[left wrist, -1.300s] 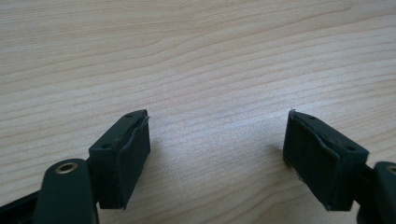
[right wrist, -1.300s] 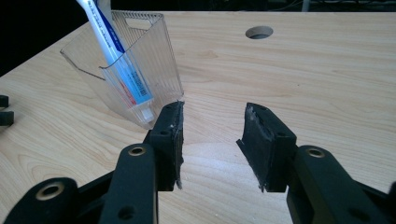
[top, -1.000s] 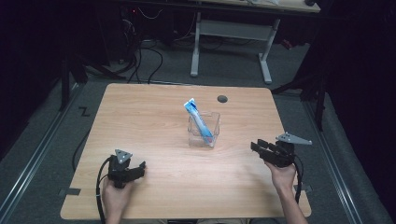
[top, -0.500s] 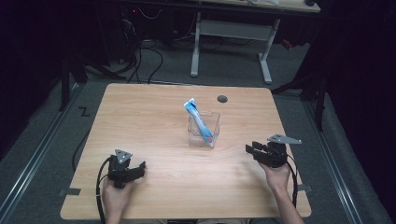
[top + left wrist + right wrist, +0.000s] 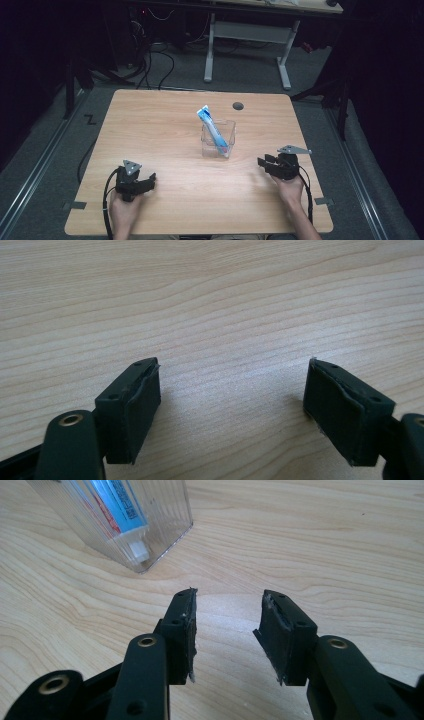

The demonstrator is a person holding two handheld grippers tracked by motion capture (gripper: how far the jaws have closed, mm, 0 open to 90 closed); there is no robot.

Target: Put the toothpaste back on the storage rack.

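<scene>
From the high view my left gripper [image 5: 148,178] and right gripper [image 5: 262,163] sit apart from the clear box [image 5: 218,138] already holding the toothpaste tube [image 5: 213,129]; in the left gripper view my jaws gape wide over bare table [image 5: 210,305], and in the right gripper view they stand half open and empty near the box, so I judge little remains.

A blue and white tube [image 5: 212,127] stands in a clear square box [image 5: 218,139] near the middle of the desk [image 5: 165,120]. The tube leans toward the far left, its flat end above the rim and its white cap at the box bottom. The box is upright, with ribbed walls, and its corner lies near the right gripper view's front.
</scene>
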